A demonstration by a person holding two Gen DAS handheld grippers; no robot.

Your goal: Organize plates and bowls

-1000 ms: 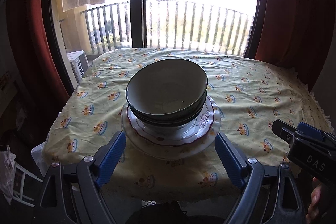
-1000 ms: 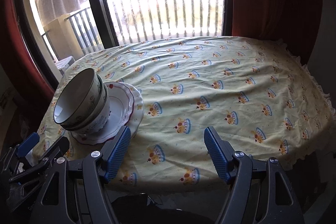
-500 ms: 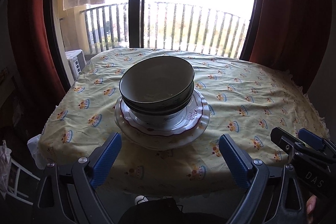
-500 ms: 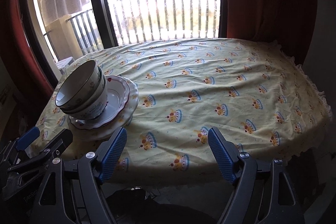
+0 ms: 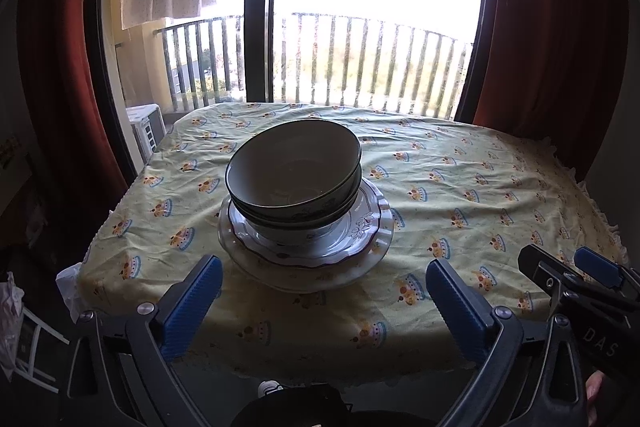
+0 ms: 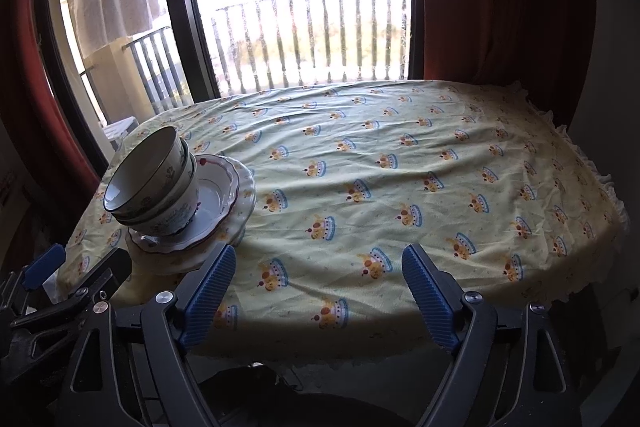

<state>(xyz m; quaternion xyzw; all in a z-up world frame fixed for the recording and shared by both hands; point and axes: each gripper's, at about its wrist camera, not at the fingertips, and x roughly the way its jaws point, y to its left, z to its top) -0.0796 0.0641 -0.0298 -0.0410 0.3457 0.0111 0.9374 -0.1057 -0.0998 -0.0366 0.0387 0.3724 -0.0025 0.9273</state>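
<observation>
Stacked white bowls with dark rims (image 5: 294,175) sit nested on a pile of scalloped plates (image 5: 372,227) near the table's front left edge. The same bowls (image 6: 154,183) and plates (image 6: 224,187) show at the left of the right wrist view. My left gripper (image 5: 320,283) is open and empty, just short of the plates and above the table edge. My right gripper (image 6: 318,271) is open and empty, over the table's front edge, to the right of the stack. The right gripper also shows in the left wrist view (image 5: 576,279).
The table wears a yellow cloth with crown prints (image 6: 400,163). A balcony door with railing (image 5: 360,59) and red curtains (image 5: 540,47) stand behind it. A white plastic chair (image 5: 28,343) stands low at the left.
Both grippers have drawn back from the table and risen a little. The stack of bowls and plates looks smaller and farther. Both stay open.
</observation>
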